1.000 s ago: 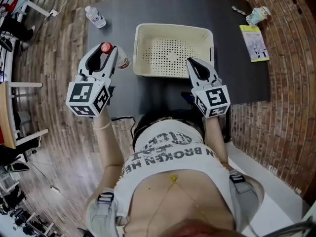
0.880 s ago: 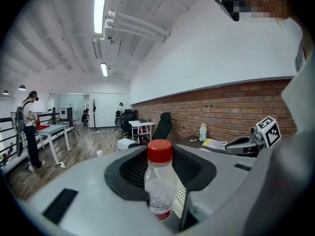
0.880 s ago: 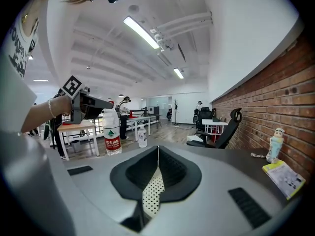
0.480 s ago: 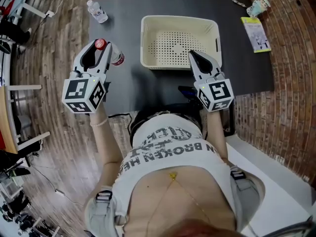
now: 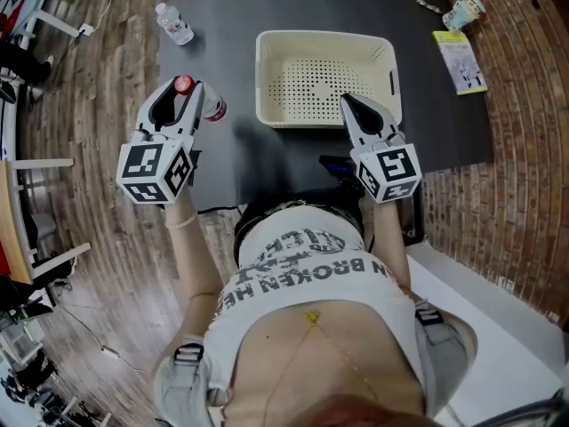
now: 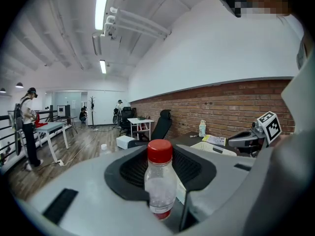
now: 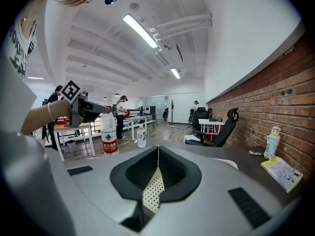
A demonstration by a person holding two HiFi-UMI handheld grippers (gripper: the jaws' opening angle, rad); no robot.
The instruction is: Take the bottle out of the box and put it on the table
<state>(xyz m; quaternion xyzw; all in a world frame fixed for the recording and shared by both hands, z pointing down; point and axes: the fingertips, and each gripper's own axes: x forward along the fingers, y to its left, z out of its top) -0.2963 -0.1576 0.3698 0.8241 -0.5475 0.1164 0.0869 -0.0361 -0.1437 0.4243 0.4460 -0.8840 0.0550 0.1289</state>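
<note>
A clear bottle with a red cap (image 5: 184,84) and a red-and-white label stands upright between the jaws of my left gripper (image 5: 193,89), which is shut on it. It hangs over the left edge of the dark table (image 5: 258,158), left of the cream perforated basket (image 5: 324,36). In the left gripper view the bottle (image 6: 160,181) fills the gap of the left gripper (image 6: 161,154). The right gripper view shows the bottle (image 7: 109,134) from the side; whether its base touches the table I cannot tell. My right gripper (image 5: 348,103) is shut with nothing in it, at the basket's near right corner.
A second small water bottle (image 5: 173,23) stands at the table's far left corner. A yellow booklet (image 5: 458,65) and a small figure (image 5: 464,14) lie at the far right. A black object (image 5: 338,163) sits at the near table edge. Nothing lies in the basket.
My left gripper has carried the bottle a little further left of the basket and slightly lower. The right gripper has stayed by the basket's near right corner.
</note>
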